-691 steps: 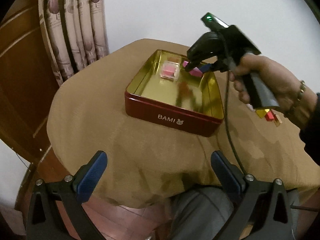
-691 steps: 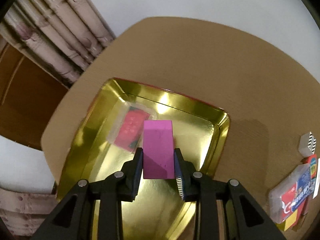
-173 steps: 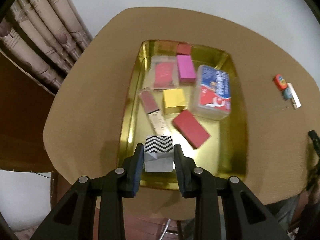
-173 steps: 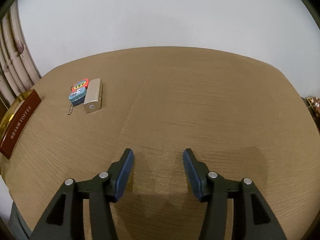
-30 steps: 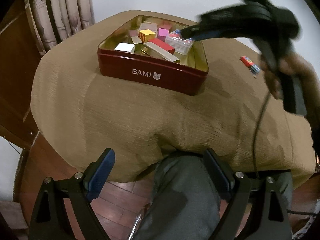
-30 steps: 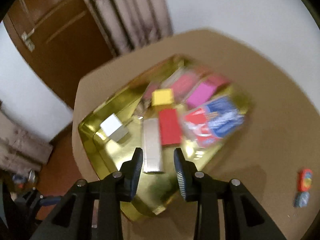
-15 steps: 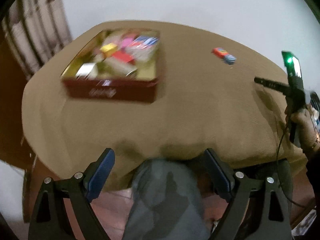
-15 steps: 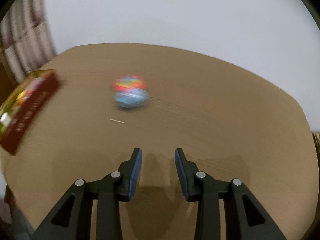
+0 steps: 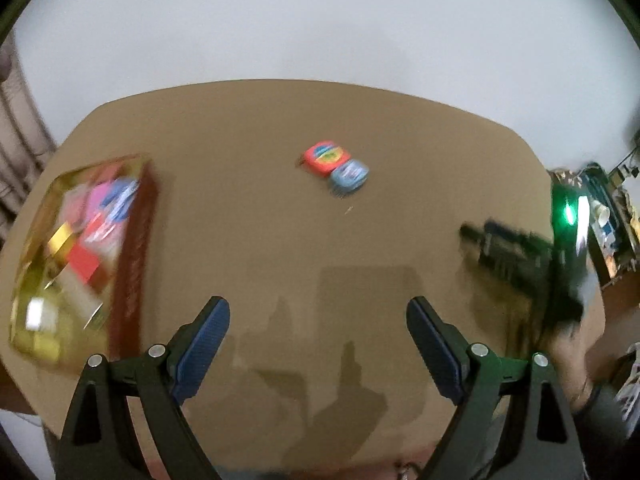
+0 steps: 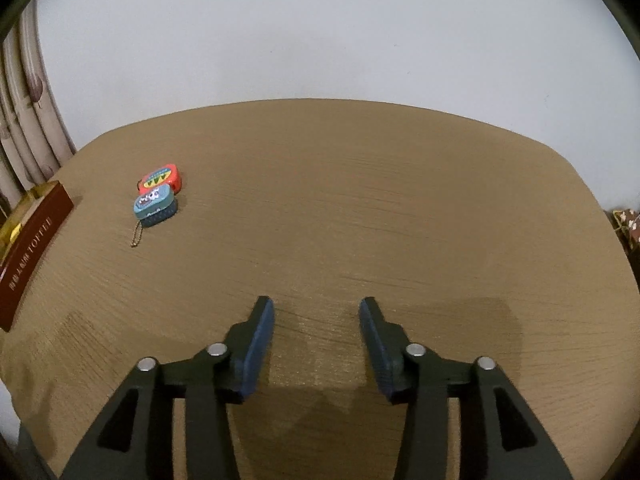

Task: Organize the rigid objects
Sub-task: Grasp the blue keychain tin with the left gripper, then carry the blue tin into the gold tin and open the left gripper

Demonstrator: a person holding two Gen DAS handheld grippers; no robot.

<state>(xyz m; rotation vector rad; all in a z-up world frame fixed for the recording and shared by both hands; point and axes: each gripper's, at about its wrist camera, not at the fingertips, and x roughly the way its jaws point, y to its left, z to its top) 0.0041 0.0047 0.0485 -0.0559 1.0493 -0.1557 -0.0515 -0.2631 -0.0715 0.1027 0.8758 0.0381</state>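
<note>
Grippers are both hanging empty — left gripper (image 9: 318, 344) wide, right gripper (image 10: 316, 344) just opening (nothing between) — since we're eyeing the red case (image 10: 161, 178) and blue case (image 10: 155, 205) outside the tin (image 10: 28, 248).

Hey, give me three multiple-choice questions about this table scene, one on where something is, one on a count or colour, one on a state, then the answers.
1. Where do the red case and blue case lie?
A. inside the tin
B. on the tablecloth, side by side
C. between the right gripper's fingers

2. How many small cases are outside the tin?
A. two
B. four
C. none

3. What state is the left gripper in?
A. shut on a block
B. shut on the blue case
C. open, holding nothing

Answers: 1 B, both cases rest on the tablecloth, touching, right of the tin. 2 A, only the red and blue ones show there. 3 C, its jaws stand wide with only cloth between them.
</note>
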